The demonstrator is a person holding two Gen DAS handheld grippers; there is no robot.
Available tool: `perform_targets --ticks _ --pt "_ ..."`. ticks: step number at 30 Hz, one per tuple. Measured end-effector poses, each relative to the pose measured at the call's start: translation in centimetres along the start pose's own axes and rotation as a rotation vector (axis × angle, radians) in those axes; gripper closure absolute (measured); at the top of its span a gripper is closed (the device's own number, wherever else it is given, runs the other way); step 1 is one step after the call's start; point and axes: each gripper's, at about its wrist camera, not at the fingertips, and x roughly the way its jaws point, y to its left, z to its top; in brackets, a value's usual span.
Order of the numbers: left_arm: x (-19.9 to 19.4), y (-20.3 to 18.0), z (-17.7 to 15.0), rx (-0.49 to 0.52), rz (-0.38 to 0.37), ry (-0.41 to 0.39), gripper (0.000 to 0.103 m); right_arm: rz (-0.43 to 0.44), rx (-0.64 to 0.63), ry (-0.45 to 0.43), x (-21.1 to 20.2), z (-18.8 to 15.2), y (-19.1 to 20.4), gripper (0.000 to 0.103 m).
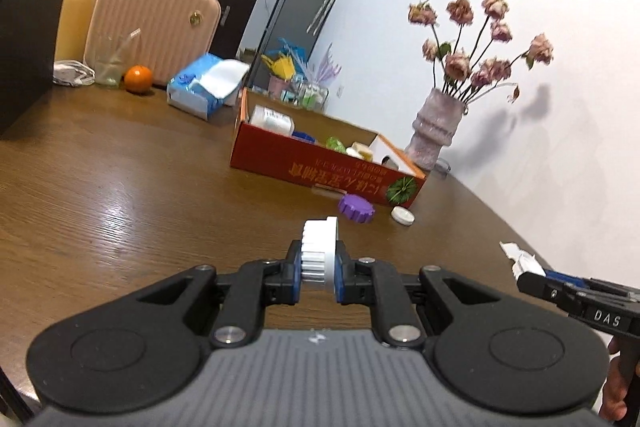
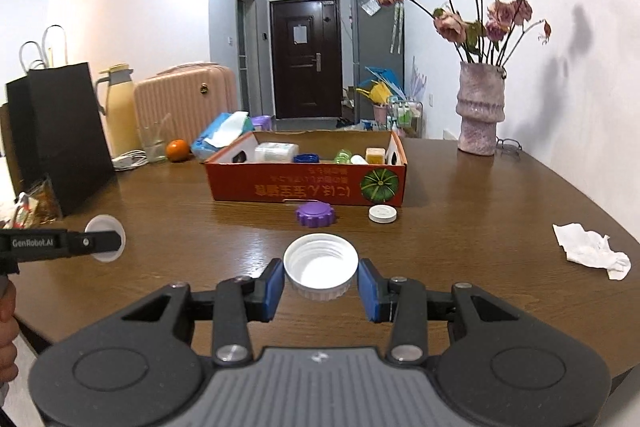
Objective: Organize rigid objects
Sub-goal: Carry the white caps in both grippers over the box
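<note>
My left gripper (image 1: 319, 277) is shut on a white ribbed cap (image 1: 320, 247), held on edge above the wooden table (image 1: 140, 207). My right gripper (image 2: 321, 293) is shut on a wide white cap (image 2: 320, 263), its open side up. Ahead of both stands an orange cardboard box (image 2: 304, 187) holding several small containers. A purple cap (image 2: 315, 214) and a small white lid (image 2: 383, 213) lie on the table just before the box. In the right wrist view the left gripper (image 2: 118, 239) shows at the left edge with its cap (image 2: 105, 225). The right gripper's fingers (image 1: 536, 283) enter the left wrist view at the right edge.
A crumpled tissue (image 2: 592, 251) lies at the right. A vase of dried flowers (image 2: 480, 115) stands by the wall beyond the box. A black paper bag (image 2: 60, 139), a pink case (image 2: 184, 99), a glass, an orange (image 2: 177, 150) and a tissue pack (image 2: 220, 135) fill the back left.
</note>
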Motion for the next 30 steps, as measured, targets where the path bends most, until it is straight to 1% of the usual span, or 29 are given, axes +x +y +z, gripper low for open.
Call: perform_targets --ticks 3,8,12,16,18,21,22,25,27,30 --pt "-1.0 -0.1 0.1 -0.002 0.003 -0.024 0.088 0.006 -0.005 -0.014 -0.9 0.0 0.2 0.064" --pt "-0.7 0.0 0.5 0.003 0.014 -0.019 0.088 0.018 -0.008 -0.03 -1.0 0.3 0.5 0.064" --pt "0.4 0.1 1.1 0.022 0.029 -0.012 0.088 0.016 -0.016 -0.031 0.2 1.1 0.3 0.064" --pt "1.7 0.7 2.5 0.036 0.044 -0.013 0.088 0.02 -0.04 -0.038 2.1 3.0 0.0 0.064" --pt "2.9 0.9 3.8 0.064 0.055 -0.019 0.088 0.015 -0.048 -0.054 3.2 4.6 -0.5 0.064" --pt "5.8 0.5 6.4 0.153 0.073 -0.04 0.088 0.02 -0.051 -0.079 5.3 7.6 -1.4 0.064" --pt "6.8 0.5 7.2 0.163 0.076 -0.037 0.088 0.025 -0.052 -0.088 6.1 8.6 -1.6 0.064" --pt "10.0 0.6 10.5 0.184 0.044 -0.041 0.088 0.04 -0.07 -0.103 8.8 11.5 -2.0 0.064" --pt "12.6 0.4 12.9 0.206 0.027 -0.053 0.088 0.051 -0.093 -0.113 11.2 13.6 -2.1 0.064" --pt "16.3 0.6 15.5 0.212 0.025 -0.05 0.088 0.072 -0.111 -0.112 15.5 16.1 -2.1 0.064"
